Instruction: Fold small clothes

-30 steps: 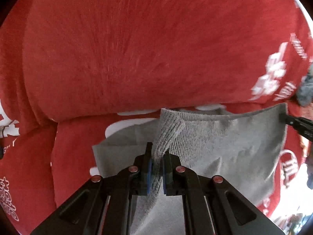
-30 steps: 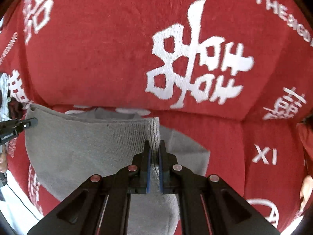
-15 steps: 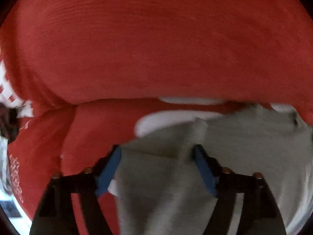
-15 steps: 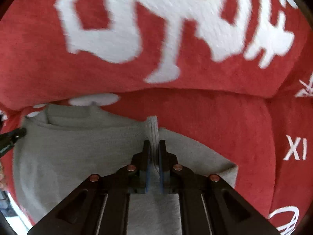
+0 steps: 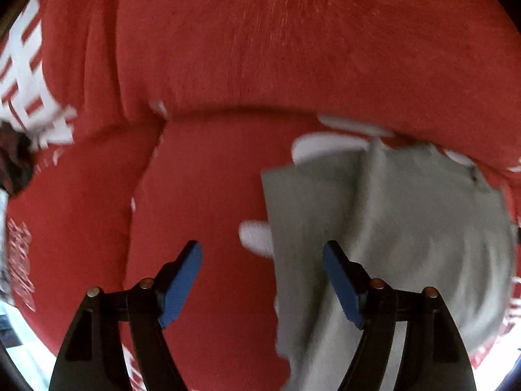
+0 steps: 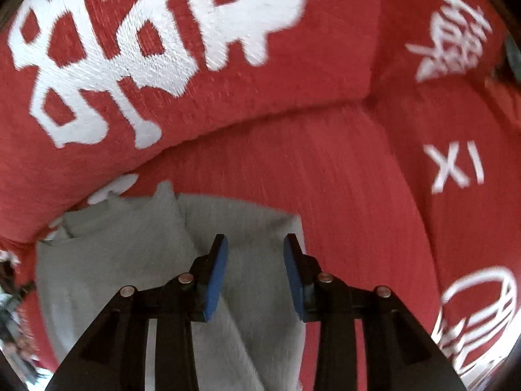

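Now both the left gripper (image 5: pixel 262 254) and right gripper (image 6: pixel 255 247) hang open, right jaws just widening, gripping nothing; the grey garment (image 6: pixel 130 254), seemingly folded on the red cushion (image 6: pixel 325 179), could spring open unpressed.

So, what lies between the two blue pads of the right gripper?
Only the grey garment lying on the red sofa cover; the pads stand apart, seen in the right wrist view.

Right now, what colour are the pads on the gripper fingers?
Blue pads on black fingers, clearest in the right wrist view.

Home living room, red sofa (image 6: pixel 325 169) with white lettering
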`<state>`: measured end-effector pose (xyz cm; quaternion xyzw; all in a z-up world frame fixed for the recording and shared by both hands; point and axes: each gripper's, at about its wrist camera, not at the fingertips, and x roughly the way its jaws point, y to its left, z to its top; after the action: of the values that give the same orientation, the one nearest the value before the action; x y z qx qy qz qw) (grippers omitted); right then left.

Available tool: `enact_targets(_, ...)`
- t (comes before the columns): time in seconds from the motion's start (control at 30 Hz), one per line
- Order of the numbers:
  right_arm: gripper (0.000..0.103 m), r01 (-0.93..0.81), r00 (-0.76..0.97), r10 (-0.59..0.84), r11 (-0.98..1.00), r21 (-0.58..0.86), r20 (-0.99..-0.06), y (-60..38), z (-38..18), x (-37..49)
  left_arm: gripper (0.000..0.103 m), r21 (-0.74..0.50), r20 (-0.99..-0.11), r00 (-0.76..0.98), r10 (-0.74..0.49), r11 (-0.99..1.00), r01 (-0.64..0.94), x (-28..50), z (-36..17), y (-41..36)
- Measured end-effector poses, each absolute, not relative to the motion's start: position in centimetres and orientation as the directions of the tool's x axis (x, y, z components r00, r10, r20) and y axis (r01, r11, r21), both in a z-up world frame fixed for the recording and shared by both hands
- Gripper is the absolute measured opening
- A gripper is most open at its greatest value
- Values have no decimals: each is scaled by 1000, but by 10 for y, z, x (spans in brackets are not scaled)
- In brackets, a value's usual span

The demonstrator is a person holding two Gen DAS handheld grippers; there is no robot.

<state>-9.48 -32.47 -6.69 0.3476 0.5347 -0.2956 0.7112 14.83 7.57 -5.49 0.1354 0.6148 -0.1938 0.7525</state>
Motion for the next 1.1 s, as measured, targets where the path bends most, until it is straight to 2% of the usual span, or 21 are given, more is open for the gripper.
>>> enact_targets(0.3,41,793,413,185,409,451,-892,-254,-53,-172,77,-297,-952,-83,-294,823,484,74,-55,99)
enact_targets(0.4,49,789,463,266,311,530,-846,-228,-57,-196,77,-324,-945,-126,-303,800,505,52,-60,91)
enact_targets(0.53,50,826,476,307,165,539,-824,-193,-78,-232,77,-332,-942,-144,-303,785,523,39,-72,86)
enact_targets(0.63,50,861,472,237,82,501,-849,-191,-93,-248,77,-332,-942,-146,-303,773,541,41,-79,83)
enact_targets(0.7,50,866,488,178,20,499,-854,-196,-97,-255,54,-326,-944,-149,-293,770,549,40,-81,82)
enact_targets(0.73,50,860,507,150,-18,511,-849,-198,-100,-258,50,-310,-950,-144,-279,771,556,40,-83,81)
enact_targets(0.8,49,845,534,122,-62,531,-837,-202,-101,-260,13,-303,-952,-141,-272,769,563,42,-84,84)
enact_targets(0.83,41,848,529,125,-59,526,-839,-205,-100,-257,9,-301,-953,-144,-267,770,563,44,-83,86)
enact_targets(0.87,7,862,505,139,-25,507,-852,-207,-98,-250,9,-322,-946,-154,-286,766,556,45,-80,89)
enact_targets(1.0,7,858,481,128,137,496,-867,-217,-69,-235,7,-325,-940,-117,-319,742,587,40,-59,98)
enact_targets(1.1,7,859,449,119,217,464,-886,-219,-58,-235,7,-297,-951,-118,-285,746,596,32,-71,102)
